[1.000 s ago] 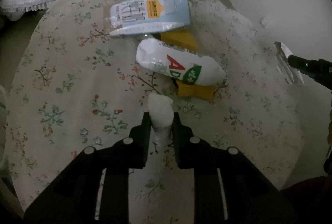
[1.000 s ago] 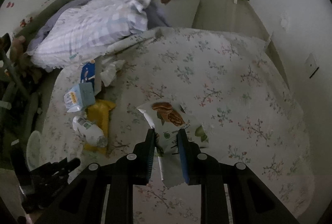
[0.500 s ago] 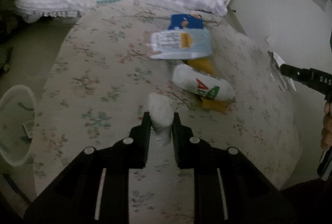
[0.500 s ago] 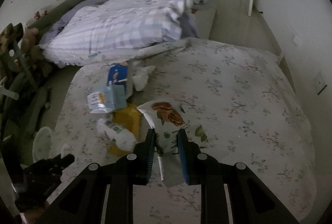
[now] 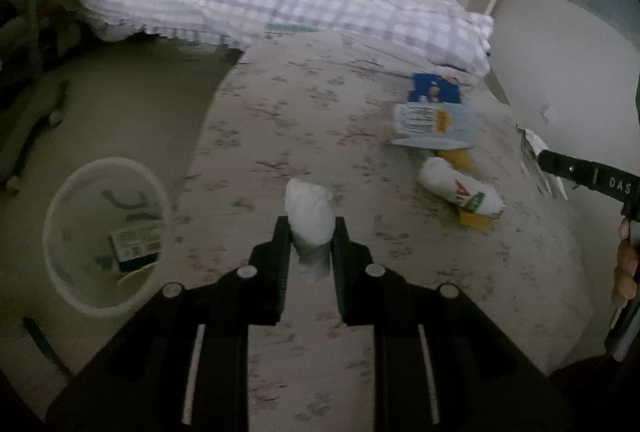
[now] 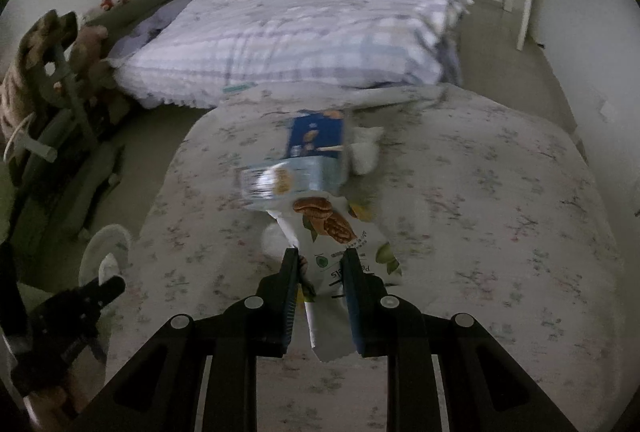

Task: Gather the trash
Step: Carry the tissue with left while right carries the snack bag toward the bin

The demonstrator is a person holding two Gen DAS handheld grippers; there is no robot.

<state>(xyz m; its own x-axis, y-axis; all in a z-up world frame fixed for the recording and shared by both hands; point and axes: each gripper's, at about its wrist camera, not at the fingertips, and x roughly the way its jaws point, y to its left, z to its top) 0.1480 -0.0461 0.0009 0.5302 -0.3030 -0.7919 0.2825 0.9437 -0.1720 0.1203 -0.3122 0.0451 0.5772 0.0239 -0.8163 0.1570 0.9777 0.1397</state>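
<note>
Carry white wad (image 5: 310,210), clamped in left fingers (image 5: 282,232), and nut pouch (image 6: 340,244), clamped in right fingers (image 6: 294,264), over bin (image 5: 60,192) near left, then release.

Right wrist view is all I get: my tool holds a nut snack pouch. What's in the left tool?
Observer: The left tool is shut on a crumpled white tissue wad.
Operator: Anything already in the white bin? I only see its rim.
Observer: Yes, a small dark box with a white label lies inside the bin.
Operator: What's hidden behind my pouch?
Observer: A white bottle with red and green print lies on a yellow packet on the floral bedspread.
</note>
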